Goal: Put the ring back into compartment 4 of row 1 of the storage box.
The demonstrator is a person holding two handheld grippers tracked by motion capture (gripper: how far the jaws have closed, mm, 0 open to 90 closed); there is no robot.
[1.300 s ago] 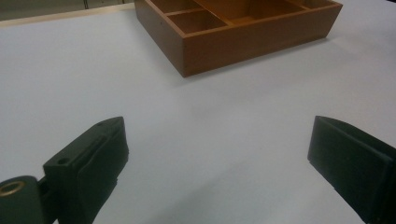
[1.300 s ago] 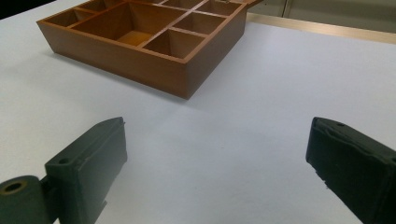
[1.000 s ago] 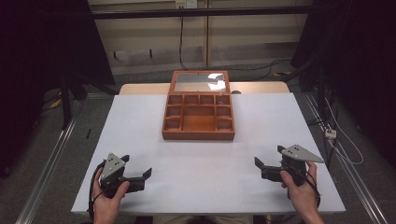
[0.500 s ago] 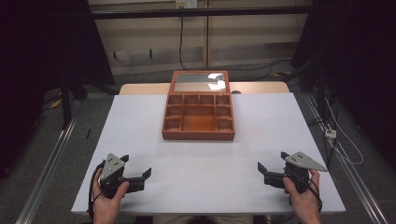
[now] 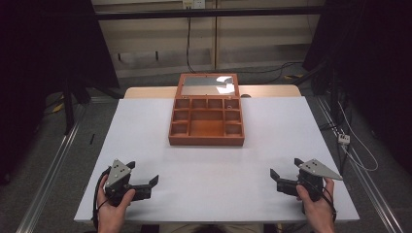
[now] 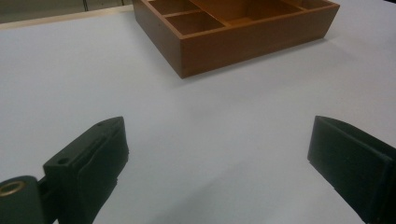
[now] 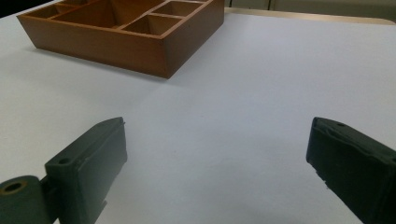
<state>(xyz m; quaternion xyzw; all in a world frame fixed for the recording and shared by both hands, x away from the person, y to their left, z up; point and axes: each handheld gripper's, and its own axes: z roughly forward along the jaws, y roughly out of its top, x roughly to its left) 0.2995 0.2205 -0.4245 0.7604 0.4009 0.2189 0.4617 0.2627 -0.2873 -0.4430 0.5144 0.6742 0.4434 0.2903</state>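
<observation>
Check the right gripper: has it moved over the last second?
Yes. The right gripper has slid slightly toward the table's right near corner, away from the wooden box.

The white surface (image 5: 209,165) lies bare between the left gripper (image 5: 143,182) and the right gripper (image 5: 284,177), and on toward the wooden box (image 5: 206,138), the one obstacle, at the far middle. Its raised lid (image 5: 208,85) walls its far side. Wide open lanes run either side of it.
</observation>
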